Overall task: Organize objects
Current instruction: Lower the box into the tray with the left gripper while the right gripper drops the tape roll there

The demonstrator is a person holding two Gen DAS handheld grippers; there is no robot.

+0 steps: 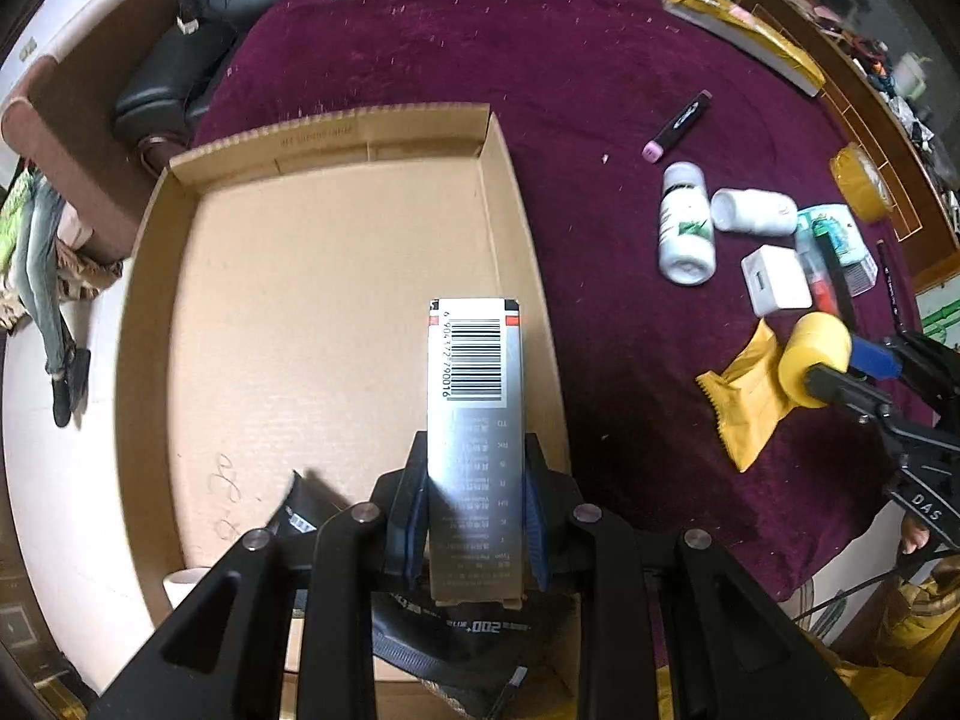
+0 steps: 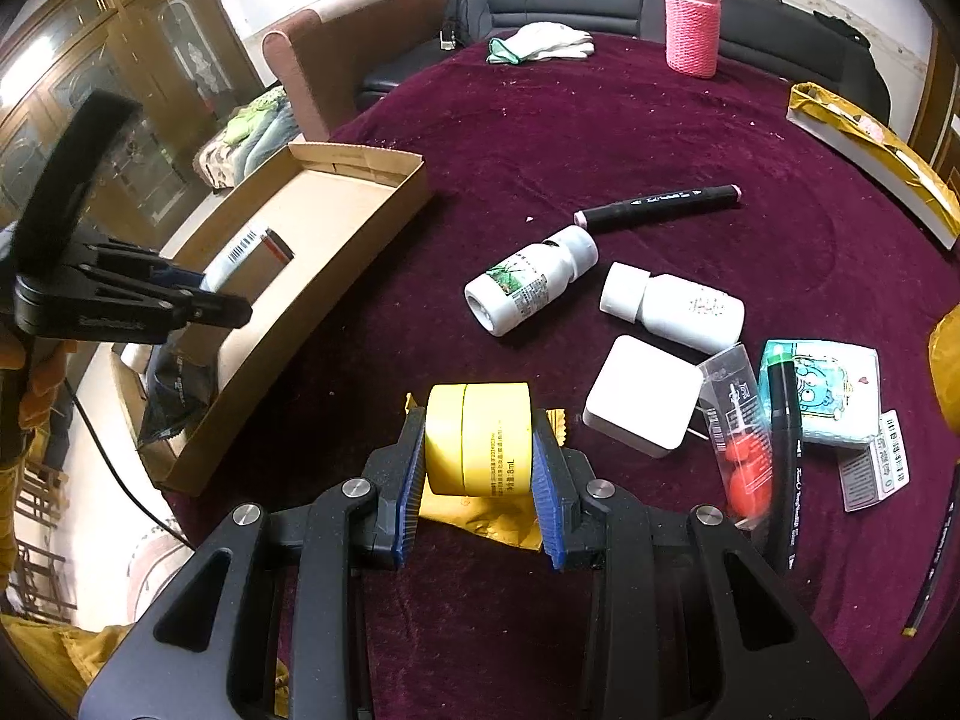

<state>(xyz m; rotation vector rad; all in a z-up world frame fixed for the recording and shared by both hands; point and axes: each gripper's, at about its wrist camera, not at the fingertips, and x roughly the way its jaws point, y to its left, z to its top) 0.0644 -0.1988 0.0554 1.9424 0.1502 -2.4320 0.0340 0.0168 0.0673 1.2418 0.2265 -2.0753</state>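
Observation:
My left gripper (image 1: pixel 475 450) is shut on a silver carton with a barcode (image 1: pixel 474 360), held above the right part of a shallow cardboard tray (image 1: pixel 336 132). The right wrist view shows the same left gripper (image 2: pixel 207 300) with the carton (image 2: pixel 240 249) over the tray (image 2: pixel 384 216). My right gripper (image 2: pixel 480 426) is shut on a small yellow jar (image 2: pixel 480 438), just above a yellow sachet (image 2: pixel 480 522) on the maroon tablecloth. In the left wrist view the right gripper (image 1: pixel 840 369) and the jar (image 1: pixel 813 360) are at the right, by the sachet (image 1: pixel 750 402).
A black packet (image 1: pixel 300 510) lies in the tray's near end. Right of the tray lie two white bottles (image 2: pixel 531 279) (image 2: pixel 678 306), a white square block (image 2: pixel 642 396), a black marker (image 2: pixel 654 207), a tissue pack (image 2: pixel 822 390) and a clear pack with red parts (image 2: pixel 741 438). A pink bottle (image 2: pixel 690 18) and gloves (image 2: pixel 552 39) sit far back.

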